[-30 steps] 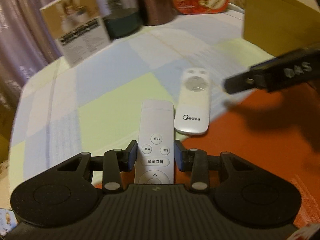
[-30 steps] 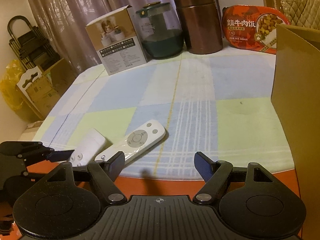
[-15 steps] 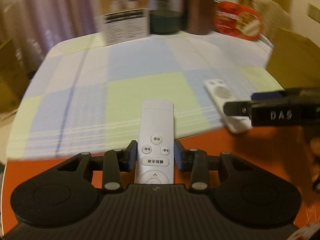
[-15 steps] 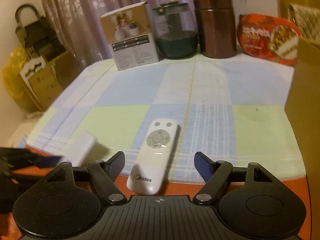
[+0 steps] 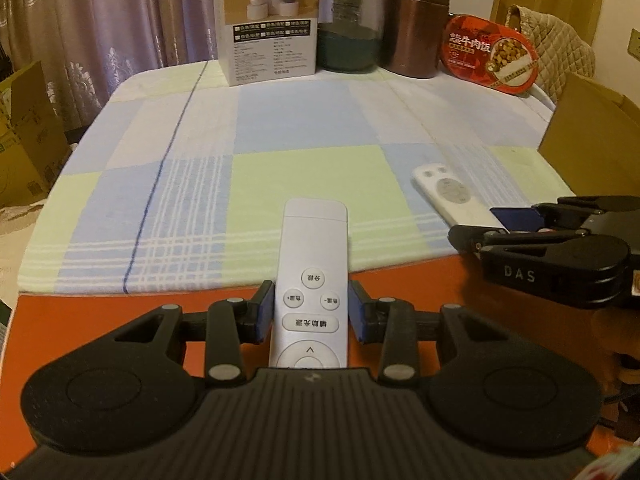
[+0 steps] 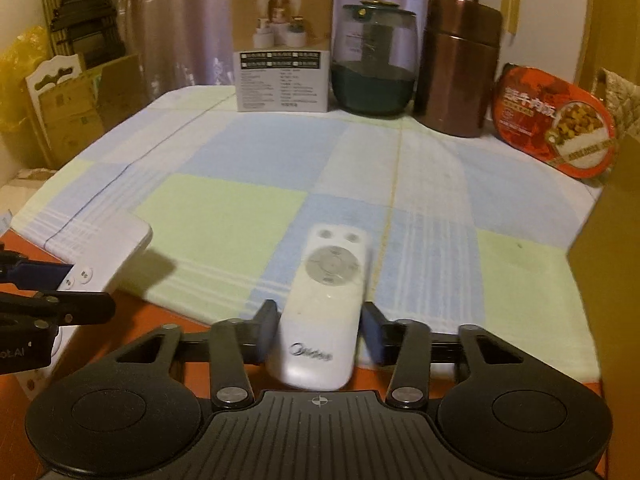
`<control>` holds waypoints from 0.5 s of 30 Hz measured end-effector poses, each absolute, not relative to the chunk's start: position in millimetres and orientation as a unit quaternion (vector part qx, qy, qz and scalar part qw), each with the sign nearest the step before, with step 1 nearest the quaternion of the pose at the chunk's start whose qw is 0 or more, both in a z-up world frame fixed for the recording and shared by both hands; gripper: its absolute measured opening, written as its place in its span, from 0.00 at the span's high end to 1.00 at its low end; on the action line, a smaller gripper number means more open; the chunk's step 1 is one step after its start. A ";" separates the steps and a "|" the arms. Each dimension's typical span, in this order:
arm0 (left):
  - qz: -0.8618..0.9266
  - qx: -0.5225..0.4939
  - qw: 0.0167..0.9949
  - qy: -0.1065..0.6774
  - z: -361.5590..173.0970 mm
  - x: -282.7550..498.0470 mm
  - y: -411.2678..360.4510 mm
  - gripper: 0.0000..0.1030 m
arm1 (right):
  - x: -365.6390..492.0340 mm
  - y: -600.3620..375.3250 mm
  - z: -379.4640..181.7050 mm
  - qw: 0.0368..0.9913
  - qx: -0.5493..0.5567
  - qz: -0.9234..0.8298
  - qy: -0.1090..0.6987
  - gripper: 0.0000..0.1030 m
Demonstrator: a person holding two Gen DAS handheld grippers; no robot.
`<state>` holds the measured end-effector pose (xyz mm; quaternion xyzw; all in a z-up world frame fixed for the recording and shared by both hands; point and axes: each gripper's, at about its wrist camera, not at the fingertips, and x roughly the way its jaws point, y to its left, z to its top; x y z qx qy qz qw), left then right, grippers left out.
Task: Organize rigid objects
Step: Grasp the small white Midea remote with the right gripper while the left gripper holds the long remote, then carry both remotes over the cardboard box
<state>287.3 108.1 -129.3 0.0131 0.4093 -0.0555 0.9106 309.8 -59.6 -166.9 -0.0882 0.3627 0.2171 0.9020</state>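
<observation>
1. Left gripper [image 5: 311,312]: blue pads clamped on both long sides of a flat white remote [image 5: 311,280], at its button end. The remote's plain end points away over the checked cloth [image 5: 304,128], and its button end lies over the orange table edge [image 5: 100,312].
2. Right gripper [image 6: 320,334]: jaws closing. A rounded white Midea remote [image 6: 322,308] sits between the pads, which stand right at its sides near the logo end. Whether they press on it yet cannot be told. The remote's ring-button end lies on the cloth, pointing away.
3. Positions: in the left wrist view the Midea remote [image 5: 450,196] lies to the right of the flat remote, with the right gripper [image 5: 500,226] at its near end. In the right wrist view the flat remote [image 6: 108,256] and the left gripper [image 6: 72,292] show at the left edge.
4. Back row on the cloth, left to right: a printed carton picturing humidifiers [image 6: 283,50], a glass jar with a dark green base [image 6: 374,60], a copper-brown canister [image 6: 456,66], and a red oval beef-rice meal tray [image 6: 554,122] propped on edge.
5. Right side: a brown cardboard box wall [image 6: 608,280], standing on the cloth.
6. Surroundings: a purple curtain [image 5: 100,12] behind the table, and cardboard boxes [image 6: 72,116] on the floor at left.
</observation>
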 end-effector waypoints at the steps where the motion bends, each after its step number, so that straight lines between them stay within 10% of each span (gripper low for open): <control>1: -0.057 0.014 0.910 0.410 -129.9 285.5 106.4 0.67 | 308.0 -61.5 -165.6 0.901 -0.084 0.217 0.366 0.64; 15: -0.074 0.022 0.909 0.410 -134.2 282.3 89.6 0.67 | 294.0 -86.2 -162.1 0.898 -0.068 0.208 0.381 0.56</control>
